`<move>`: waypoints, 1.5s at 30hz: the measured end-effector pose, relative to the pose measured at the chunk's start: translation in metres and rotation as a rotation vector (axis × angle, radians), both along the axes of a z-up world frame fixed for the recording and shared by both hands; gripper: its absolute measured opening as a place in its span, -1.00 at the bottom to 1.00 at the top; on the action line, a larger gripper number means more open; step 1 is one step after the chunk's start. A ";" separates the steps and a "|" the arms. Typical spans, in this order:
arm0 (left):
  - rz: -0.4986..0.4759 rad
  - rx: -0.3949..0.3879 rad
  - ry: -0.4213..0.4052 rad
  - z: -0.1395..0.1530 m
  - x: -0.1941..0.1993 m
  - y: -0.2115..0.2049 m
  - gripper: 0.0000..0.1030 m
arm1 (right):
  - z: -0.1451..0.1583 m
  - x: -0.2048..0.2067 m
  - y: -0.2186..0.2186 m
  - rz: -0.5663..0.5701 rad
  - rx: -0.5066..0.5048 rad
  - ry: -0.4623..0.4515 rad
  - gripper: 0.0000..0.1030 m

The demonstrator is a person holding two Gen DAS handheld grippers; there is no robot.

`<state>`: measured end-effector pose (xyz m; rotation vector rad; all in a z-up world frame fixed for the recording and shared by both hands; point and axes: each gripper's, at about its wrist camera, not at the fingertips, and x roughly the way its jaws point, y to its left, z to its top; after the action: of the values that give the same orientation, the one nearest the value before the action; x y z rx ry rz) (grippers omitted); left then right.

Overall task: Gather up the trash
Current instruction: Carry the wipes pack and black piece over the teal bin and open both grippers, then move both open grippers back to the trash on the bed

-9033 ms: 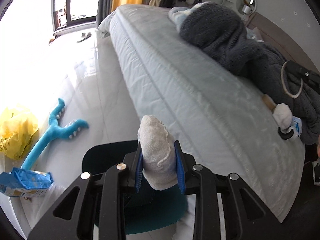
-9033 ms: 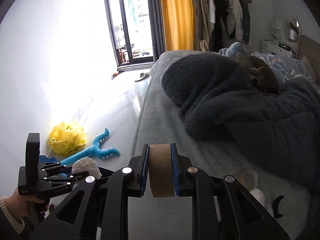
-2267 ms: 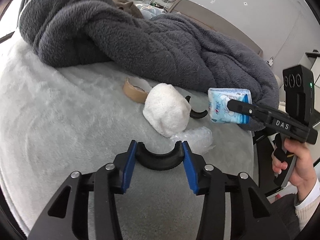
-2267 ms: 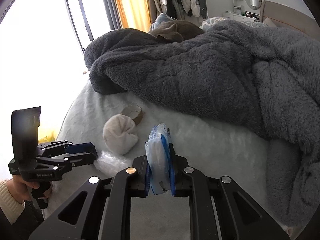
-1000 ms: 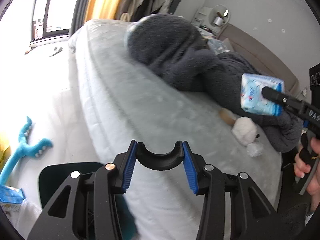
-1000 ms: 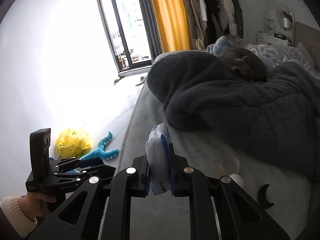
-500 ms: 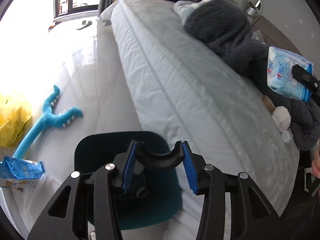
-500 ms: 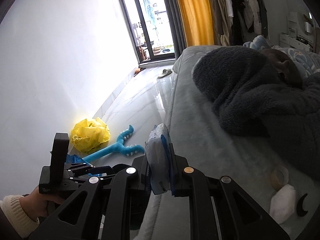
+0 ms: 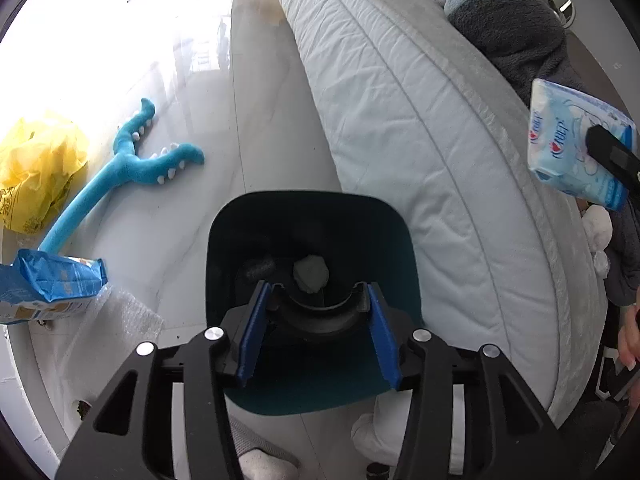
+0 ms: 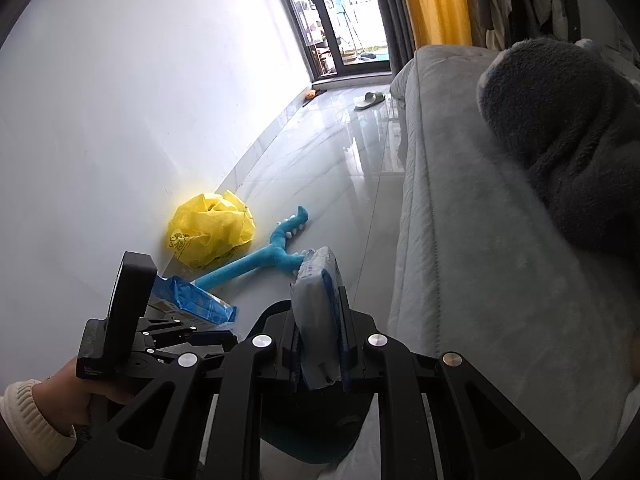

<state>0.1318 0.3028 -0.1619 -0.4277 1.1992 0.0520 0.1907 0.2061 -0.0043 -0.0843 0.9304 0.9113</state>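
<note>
Glossy floor (image 9: 248,128): teal bin (image 9: 312,388), yellow bag (image 9: 36,172), blue plush toy (image 9: 120,176), blue snack packet (image 9: 48,284), slipper (image 10: 370,101). Bed (image 9: 420,128) carries grey blanket (image 10: 568,128).

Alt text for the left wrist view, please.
The left gripper hangs over a dark teal bin on the floor beside a bed, a black curved piece between its fingers. At right, the right gripper holds a tissue pack.
</note>
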 end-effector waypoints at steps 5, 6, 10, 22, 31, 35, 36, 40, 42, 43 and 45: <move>-0.006 -0.015 0.029 -0.005 -0.010 0.010 0.28 | -0.017 -0.003 0.023 0.024 -0.036 0.041 -0.71; -0.004 -0.016 0.030 -0.006 -0.011 0.013 0.31 | -0.021 -0.004 0.027 0.029 -0.040 0.049 -0.71; 0.014 -0.009 0.016 0.001 -0.020 0.024 0.42 | -0.038 -0.004 0.044 0.043 -0.075 0.084 -0.71; 0.077 0.051 -0.108 0.036 -0.044 0.053 0.54 | -0.091 -0.023 0.091 0.109 -0.185 0.181 -0.71; 0.095 0.148 -0.222 0.068 -0.059 0.062 0.54 | -0.126 -0.031 0.110 0.138 -0.270 0.236 -0.71; 0.104 0.167 -0.280 0.083 -0.065 0.065 0.54 | -0.139 -0.035 0.115 0.150 -0.312 0.250 -0.71; 0.106 0.171 -0.294 0.087 -0.066 0.066 0.54 | -0.142 -0.035 0.116 0.150 -0.320 0.253 -0.71; 0.111 0.188 -0.343 0.099 -0.071 0.066 0.54 | -0.152 -0.038 0.120 0.154 -0.352 0.262 -0.70; 0.113 0.190 -0.366 0.105 -0.073 0.066 0.54 | -0.156 -0.038 0.120 0.159 -0.361 0.271 -0.70; 0.115 0.192 -0.376 0.107 -0.074 0.066 0.54 | -0.158 -0.039 0.120 0.162 -0.367 0.274 -0.70; 0.119 0.195 -0.391 0.112 -0.076 0.065 0.54 | -0.161 -0.040 0.120 0.166 -0.380 0.273 -0.70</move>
<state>0.0555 0.3683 -0.0500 -0.3186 0.7746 0.1786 0.1509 0.3263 -0.1655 -0.3733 1.3609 0.9017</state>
